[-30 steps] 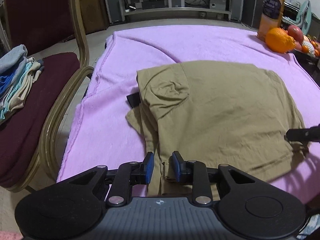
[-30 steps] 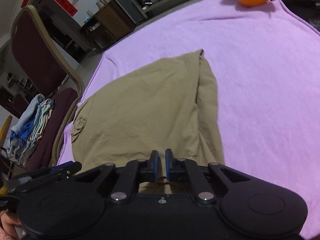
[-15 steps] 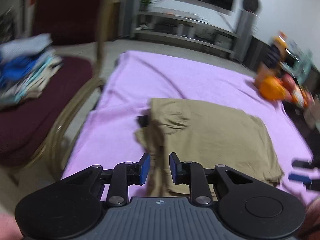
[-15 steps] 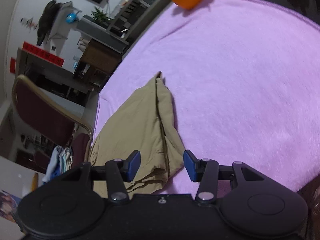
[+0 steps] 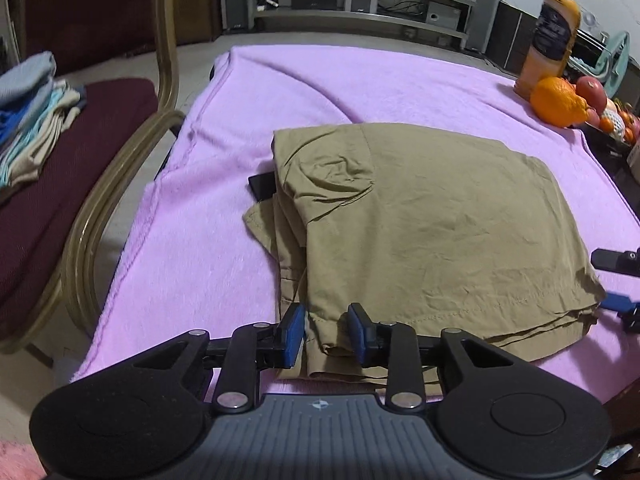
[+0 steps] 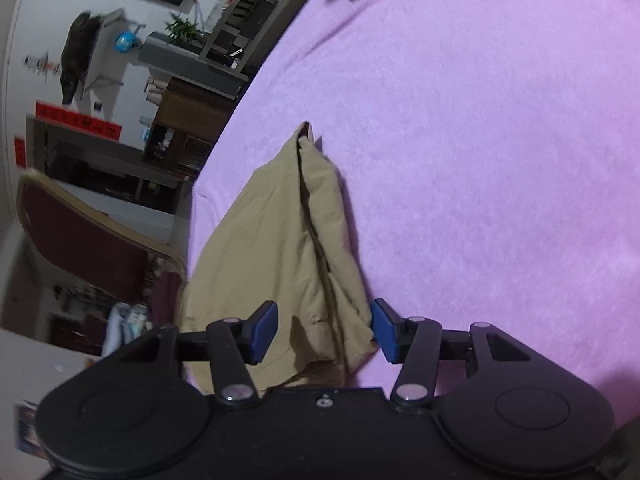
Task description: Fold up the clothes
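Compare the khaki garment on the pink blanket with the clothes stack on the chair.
The khaki garment is one large folded piece in a single colour; the stack is several smaller pieces in blue, teal, grey and cream. The garment lies spread on the pink blanket between both grippers; the stack sits piled on the maroon chair, away from them. The garment shows wrinkles and loose layered edges; the stack's layers look tighter. Both are folded fabric.

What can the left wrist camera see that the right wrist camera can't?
Only the left wrist view shows the tall orange juice bottle, the red apple and a small black flat thing peeking from under the clothes. Only the right wrist view shows the green potted plant. Both show the folded khaki garment, pink fleece blanket and maroon chair.
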### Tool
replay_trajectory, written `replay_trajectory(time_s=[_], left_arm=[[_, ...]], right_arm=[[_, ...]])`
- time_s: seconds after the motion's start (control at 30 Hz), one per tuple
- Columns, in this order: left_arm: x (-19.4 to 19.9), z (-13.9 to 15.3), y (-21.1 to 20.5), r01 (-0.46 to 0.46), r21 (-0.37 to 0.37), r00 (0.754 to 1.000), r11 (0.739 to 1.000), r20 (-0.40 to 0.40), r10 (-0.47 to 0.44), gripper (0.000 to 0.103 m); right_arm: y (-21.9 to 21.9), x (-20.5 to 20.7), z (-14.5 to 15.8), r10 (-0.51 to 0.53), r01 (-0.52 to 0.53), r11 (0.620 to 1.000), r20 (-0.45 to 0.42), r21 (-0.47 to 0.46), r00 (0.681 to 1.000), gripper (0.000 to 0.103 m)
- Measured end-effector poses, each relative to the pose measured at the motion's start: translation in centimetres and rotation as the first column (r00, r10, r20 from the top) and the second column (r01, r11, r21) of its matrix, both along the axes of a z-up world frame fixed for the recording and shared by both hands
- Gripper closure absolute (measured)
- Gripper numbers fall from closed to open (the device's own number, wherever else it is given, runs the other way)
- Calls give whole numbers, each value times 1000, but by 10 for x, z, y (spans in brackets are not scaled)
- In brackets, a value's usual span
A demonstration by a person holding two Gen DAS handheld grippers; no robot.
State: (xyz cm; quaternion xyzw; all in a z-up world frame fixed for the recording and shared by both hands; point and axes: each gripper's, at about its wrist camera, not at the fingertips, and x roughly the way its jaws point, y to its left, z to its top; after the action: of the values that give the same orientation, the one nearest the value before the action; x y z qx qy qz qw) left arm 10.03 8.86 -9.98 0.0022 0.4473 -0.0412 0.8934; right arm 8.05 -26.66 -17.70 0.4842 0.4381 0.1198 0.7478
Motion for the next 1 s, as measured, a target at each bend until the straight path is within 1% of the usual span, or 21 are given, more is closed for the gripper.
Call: replay_trajectory(time_s=[0.03, 0.17, 0.2, 0.23, 0.33, 0.4, 0.47, 0.5, 0.53, 0.57, 0.6, 0.63, 0.67, 0.7, 0.77, 0.83, 0.87, 0.93, 0.97, 1.0], left_arm=[[0, 0, 1, -4, -6, 1000, 1000, -4, 4, 70], [-3, 0, -1, -5, 0, 1000, 1000, -1, 5, 70], [-3, 0, -2, -4, 7, 1000, 1000, 0, 4, 70], [-3, 0, -3, -2, 14, 1000, 1000, 2, 2, 70], [-4, 0, -5, 2, 26, 1000, 1000, 5, -2, 70], [-4, 0, -5, 1, 24, 1000, 1000, 5, -1, 70], [-4, 0, -5, -1, 24, 1000, 1000, 4, 1, 70], [-4, 0, -4, -1, 22, 1000, 1000, 4, 1, 69], [-4, 0, -4, -1, 19, 1000, 1000, 3, 1, 69], [-5, 0, -4, -1, 17, 1000, 1000, 3, 1, 69], [-5, 0, -3, 0, 13, 1000, 1000, 2, 0, 69], [-5, 1, -1, -2, 5, 1000, 1000, 2, 2, 69], [-6, 2, 0, -7, -6, 1000, 1000, 2, 7, 69], [-7, 4, 3, -13, -22, 1000, 1000, 3, 13, 70], [-10, 8, 8, -23, -58, 1000, 998, 9, 24, 72], [-13, 14, 11, -16, -97, 1000, 995, 25, 18, 76], [-15, 17, 12, -10, -118, 999, 993, 35, 15, 78], [-20, 25, 14, 8, -167, 998, 986, 61, 3, 79], [-23, 29, 15, 18, -196, 997, 980, 78, -3, 79], [-26, 34, 18, 29, -225, 995, 974, 99, -6, 79]], right_arm=[[-2, -2, -4, -10, 11, 999, -16, 49, 1000, 54], [-3, -9, -15, -15, 25, 985, -59, 169, 998, 54], [0, -9, -17, -4, 17, 981, -67, 191, 998, 54], [4, -8, -18, 13, 0, 982, -67, 187, 998, 54], [17, -4, -10, 45, -41, 994, -35, 105, 998, 50], [25, -3, -5, 12, -12, 998, -1, 57, 1000, 49], [32, -2, -2, -35, 34, 999, 30, 14, 999, 52], [36, -1, -2, -57, 57, 998, 33, -10, 998, 63], [39, 1, -3, -74, 75, 997, 27, -36, 997, 71], [43, 2, -4, -89, 90, 994, 24, -58, 996, 82], [46, 3, -2, -92, 94, 992, 32, -80, 995, 87], [52, 4, 6, -77, 83, 988, 53, -131, 996, 88], [61, 5, 19, -42, 58, 977, 81, -207, 996, 90], [71, 5, 36, 0, 31, 961, 114, -276, 993, 91], [91, 7, 70, 89, -12, 914, 170, -405, 981, 92], [111, 11, 106, 167, -40, 868, 216, -495, 962, 92], [121, 12, 125, 212, -53, 838, 234, -544, 949, 93], [143, 13, 161, 308, -70, 759, 262, -647, 914, 93], [154, 12, 179, 359, -73, 711, 272, -699, 893, 93], [165, 11, 196, 414, -67, 652, 281, -756, 866, 93]])
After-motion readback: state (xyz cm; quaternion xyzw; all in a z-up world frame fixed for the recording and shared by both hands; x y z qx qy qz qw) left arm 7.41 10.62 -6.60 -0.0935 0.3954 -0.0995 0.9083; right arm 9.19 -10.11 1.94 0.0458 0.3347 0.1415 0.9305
